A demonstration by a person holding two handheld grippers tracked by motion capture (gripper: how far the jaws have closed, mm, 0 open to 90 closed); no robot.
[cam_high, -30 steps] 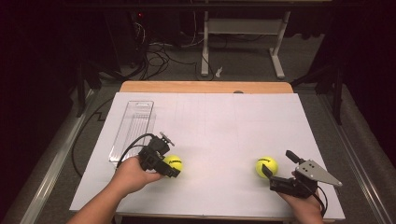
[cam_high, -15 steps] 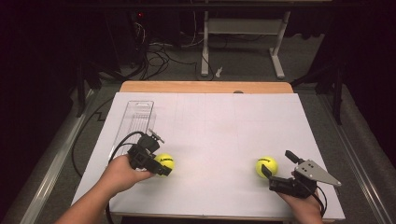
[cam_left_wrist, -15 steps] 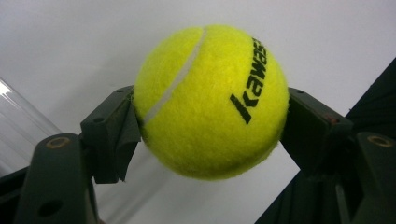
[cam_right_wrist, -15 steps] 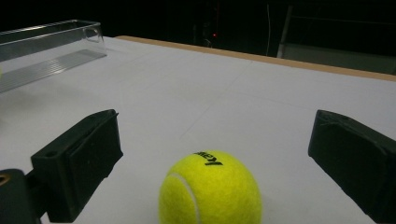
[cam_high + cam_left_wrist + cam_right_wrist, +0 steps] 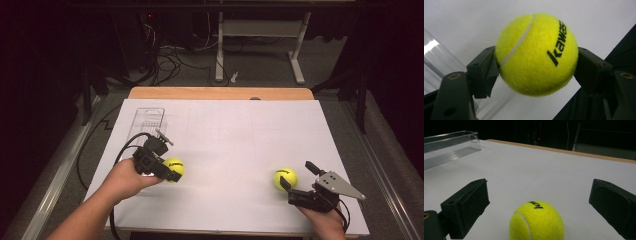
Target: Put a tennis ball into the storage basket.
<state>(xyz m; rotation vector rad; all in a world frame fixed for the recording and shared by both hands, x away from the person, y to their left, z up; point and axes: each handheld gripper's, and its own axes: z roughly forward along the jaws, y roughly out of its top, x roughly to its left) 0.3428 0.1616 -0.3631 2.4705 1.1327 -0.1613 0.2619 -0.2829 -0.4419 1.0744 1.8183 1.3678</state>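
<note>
Your left tongs (image 5: 167, 170) are clamped on a ball (image 5: 536, 53); squeeze less and it'll drop beside the clear tray (image 5: 148, 120). Right tongs (image 5: 296, 181) sit apart around the other ball (image 5: 285, 178).

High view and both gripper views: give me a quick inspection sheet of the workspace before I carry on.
Surface: white sheet over a wooden table, flat, bare in the middle.
Job's things: left tennis ball clamped between the fingers of the left gripper; right tennis ball resting on the sheet; clear plastic container lying at the sheet's left side.
Clutter: nothing seen.
Grippers: left gripper shut on its ball; right gripper open, fingers either side of the right ball, not touching it.
Cables: black cable loops from the left gripper over the sheet's left edge.
Surroundings: dark room, floor cables and a white stand behind the table.
</note>
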